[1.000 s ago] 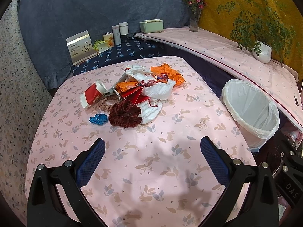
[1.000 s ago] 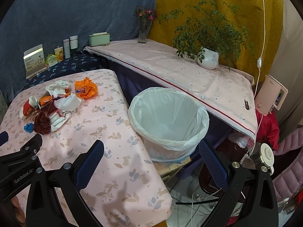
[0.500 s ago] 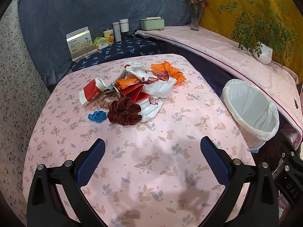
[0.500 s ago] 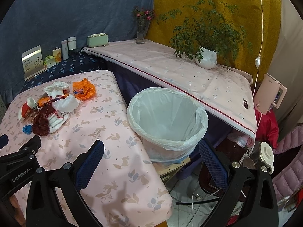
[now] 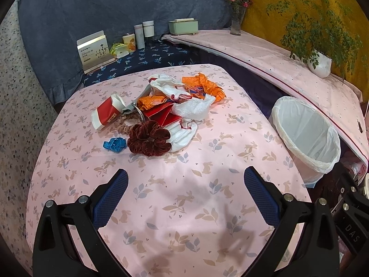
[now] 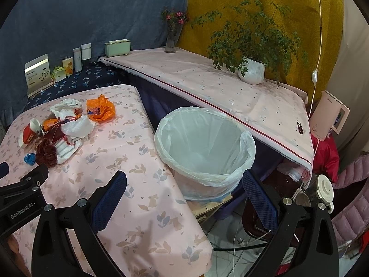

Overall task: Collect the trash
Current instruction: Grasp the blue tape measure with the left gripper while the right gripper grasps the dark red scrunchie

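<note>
A heap of trash lies mid-table: a dark red scrunchie (image 5: 148,140), a blue scrap (image 5: 114,144), a red and white cup (image 5: 107,112), white tissue (image 5: 193,109), an orange wrapper (image 5: 203,87). The heap also shows in the right wrist view, with the scrunchie (image 6: 47,152) at far left. My left gripper (image 5: 185,194) is open and empty, above the pink tablecloth (image 5: 184,219), short of the heap. My right gripper (image 6: 184,194) is open and empty, near the white-lined bin (image 6: 205,147). The bin (image 5: 306,133) stands off the table's right edge.
A long pink-covered shelf (image 6: 219,87) runs behind the bin, with a potted plant (image 6: 251,69) and a flower vase (image 6: 171,39). Boxes and bottles (image 5: 140,34) stand on the dark blue surface beyond the table. A cable (image 6: 316,53) hangs at right.
Both grippers have shifted slightly; the trash heap sits a little lower and nearer in the left wrist view. Both stay open and empty.
</note>
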